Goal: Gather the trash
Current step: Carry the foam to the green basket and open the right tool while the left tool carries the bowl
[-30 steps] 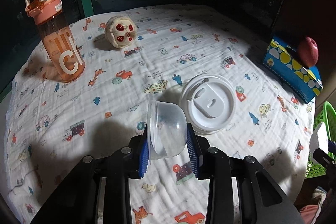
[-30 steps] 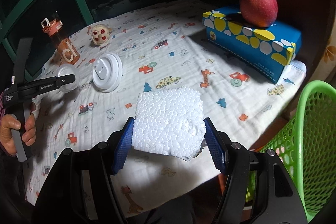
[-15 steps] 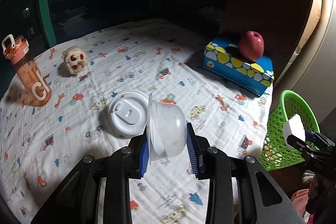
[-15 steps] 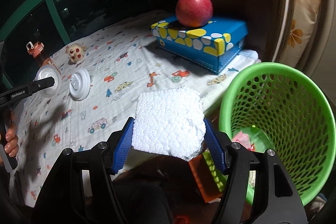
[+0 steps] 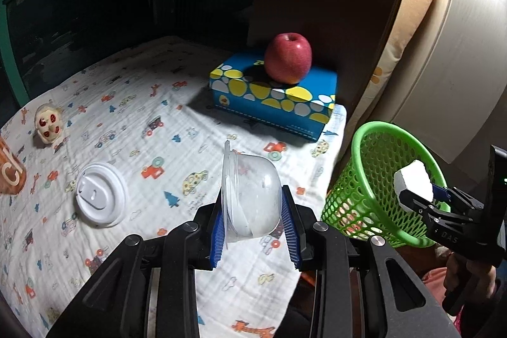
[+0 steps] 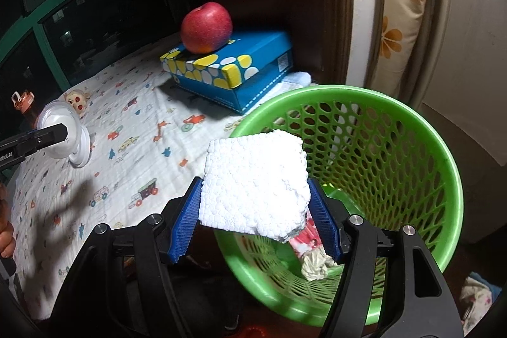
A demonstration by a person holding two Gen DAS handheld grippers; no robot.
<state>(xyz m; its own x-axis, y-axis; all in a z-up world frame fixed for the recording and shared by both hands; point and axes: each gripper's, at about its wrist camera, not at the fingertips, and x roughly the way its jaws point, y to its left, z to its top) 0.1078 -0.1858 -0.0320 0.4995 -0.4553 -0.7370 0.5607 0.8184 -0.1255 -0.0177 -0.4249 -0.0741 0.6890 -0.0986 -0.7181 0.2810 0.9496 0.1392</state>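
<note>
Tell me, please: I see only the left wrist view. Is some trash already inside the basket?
Observer: Yes. The right wrist view shows a crumpled paper and a red-and-white wrapper at the bottom of the basket.
Operator: Does the right gripper hold the foam well?
Observer: The foam sits between both jaws of the right gripper. A blue pad touches each of its sides, and it hangs above the basket's near rim.
</note>
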